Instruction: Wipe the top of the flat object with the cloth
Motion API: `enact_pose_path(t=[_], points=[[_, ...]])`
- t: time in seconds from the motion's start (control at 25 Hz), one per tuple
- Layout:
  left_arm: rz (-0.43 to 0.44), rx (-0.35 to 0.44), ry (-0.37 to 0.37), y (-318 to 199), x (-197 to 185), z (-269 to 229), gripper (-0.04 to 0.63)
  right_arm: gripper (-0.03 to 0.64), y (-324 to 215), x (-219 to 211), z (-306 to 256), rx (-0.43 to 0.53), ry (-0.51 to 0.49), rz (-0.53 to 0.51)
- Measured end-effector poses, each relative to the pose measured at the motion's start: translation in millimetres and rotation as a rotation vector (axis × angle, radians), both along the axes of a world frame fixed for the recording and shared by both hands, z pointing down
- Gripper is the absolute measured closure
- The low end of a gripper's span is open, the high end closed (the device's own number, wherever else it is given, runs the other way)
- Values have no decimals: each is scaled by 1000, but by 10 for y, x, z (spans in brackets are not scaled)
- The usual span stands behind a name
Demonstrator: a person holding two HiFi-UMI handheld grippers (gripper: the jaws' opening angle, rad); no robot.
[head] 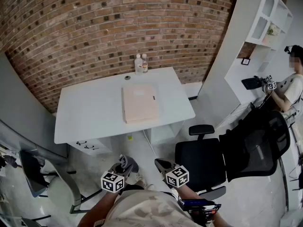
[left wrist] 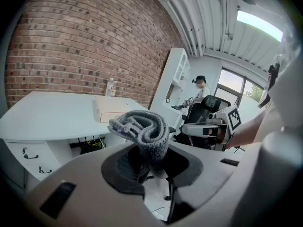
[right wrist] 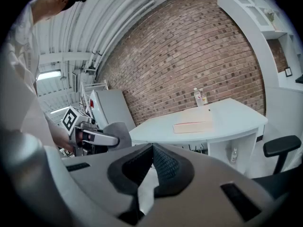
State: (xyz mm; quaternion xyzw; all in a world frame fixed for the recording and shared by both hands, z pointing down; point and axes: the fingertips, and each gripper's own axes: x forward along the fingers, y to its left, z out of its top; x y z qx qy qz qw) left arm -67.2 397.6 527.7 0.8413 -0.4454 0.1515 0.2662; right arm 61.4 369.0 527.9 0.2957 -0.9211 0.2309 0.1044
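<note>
A flat pale-pink box [head: 139, 103] lies on the white table [head: 85, 112], well ahead of both grippers. My left gripper [head: 124, 163] hangs low in front of me, shut on a folded grey knitted cloth [left wrist: 142, 129] that bulges up out of its jaws. In the left gripper view the box [left wrist: 111, 111] shows far off on the table top. My right gripper [head: 161, 164] is beside the left one, shut with nothing between its pads [right wrist: 163, 162]. The right gripper view shows the box [right wrist: 191, 126] on the table and the left gripper [right wrist: 97, 137] with the cloth [right wrist: 118, 132].
Two small bottles [head: 140, 64] stand at the table's far edge by the brick wall. A black office chair [head: 213, 155] is close on my right. A person [head: 293, 84] sits by white shelving at the far right. A drawer unit [head: 90, 145] sits under the table.
</note>
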Motion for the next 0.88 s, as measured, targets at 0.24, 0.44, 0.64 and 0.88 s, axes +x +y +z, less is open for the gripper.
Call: enact_pose_path(t=[0.24,0.44,0.64,0.88], points=[[2,-4,1,-15,77,9,488,595,-28,83,-27,8,11,4],[0,11,2,-73,125,-31,488,595,-74,192,-43,13,8,27],[-5,5,-1,-36,142,-10,488,595,-106,242,-15,-1,-11,60],[-13,0,-8,-32,81,-33,488,595,-150,259,53,-32,-18,81]])
